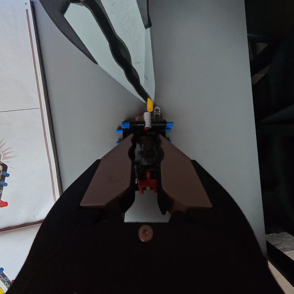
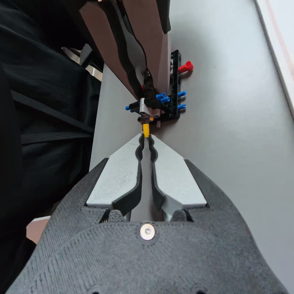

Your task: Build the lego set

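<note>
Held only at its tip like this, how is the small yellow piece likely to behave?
The yellow piece is probably rigid plastic, so it shouldn't bend. It looks small and smooth, pinched only at the right hand-held gripper tips, so it may pivot or slip when pushed into the black assembly.

Left tongs brown-fingered on black body, right tongs pale grey on charcoal, centre screws.

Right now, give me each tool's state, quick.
Left tool: closed on the black lego frame assembly.
Right tool: closed on the yellow pin, at the assembly's end.
</note>
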Motion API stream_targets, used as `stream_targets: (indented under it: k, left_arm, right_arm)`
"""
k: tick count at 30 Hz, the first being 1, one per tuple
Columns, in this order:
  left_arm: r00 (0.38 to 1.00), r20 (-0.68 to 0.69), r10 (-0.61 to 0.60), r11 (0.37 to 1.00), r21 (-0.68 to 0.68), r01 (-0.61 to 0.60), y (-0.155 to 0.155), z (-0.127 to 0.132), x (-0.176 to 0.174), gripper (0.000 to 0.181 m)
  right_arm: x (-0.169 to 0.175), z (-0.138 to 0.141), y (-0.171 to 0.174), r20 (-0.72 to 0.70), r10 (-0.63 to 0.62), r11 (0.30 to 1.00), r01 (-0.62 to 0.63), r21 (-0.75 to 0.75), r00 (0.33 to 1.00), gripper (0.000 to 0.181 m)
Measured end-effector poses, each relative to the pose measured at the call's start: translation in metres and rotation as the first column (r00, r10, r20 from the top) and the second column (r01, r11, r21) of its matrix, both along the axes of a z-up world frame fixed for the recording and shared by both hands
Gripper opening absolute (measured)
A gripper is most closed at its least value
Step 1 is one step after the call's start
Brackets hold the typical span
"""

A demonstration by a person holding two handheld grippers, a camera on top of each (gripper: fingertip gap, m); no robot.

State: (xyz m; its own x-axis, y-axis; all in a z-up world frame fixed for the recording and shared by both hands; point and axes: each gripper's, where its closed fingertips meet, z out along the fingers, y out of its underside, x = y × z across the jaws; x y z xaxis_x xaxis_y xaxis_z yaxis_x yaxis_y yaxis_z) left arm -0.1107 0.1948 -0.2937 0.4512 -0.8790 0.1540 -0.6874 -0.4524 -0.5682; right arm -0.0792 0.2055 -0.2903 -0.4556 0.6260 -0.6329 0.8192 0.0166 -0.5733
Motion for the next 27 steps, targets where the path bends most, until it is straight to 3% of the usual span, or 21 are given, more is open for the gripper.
stream_targets:
  k: [9, 27]
  left_arm:
    - [1.000, 0.012, -0.015, 1.000, -0.010, 0.015, -0.0006, 0.0001, 0.0007, 0.022]
    - [1.000, 0.020, -0.022, 1.000, -0.015, 0.022, 0.0001, -0.0002, 0.0034, 0.022]
  right_arm:
    - [-0.0061, -0.0038, 0.0034, 0.073, 0.000, 1.000, 0.001, -0.019, 0.997, 0.002]
    - [-0.0035, -0.0012, 0.0010, 0.080, 0.043, 0.997, -0.038, -0.061, 0.996, 0.002]
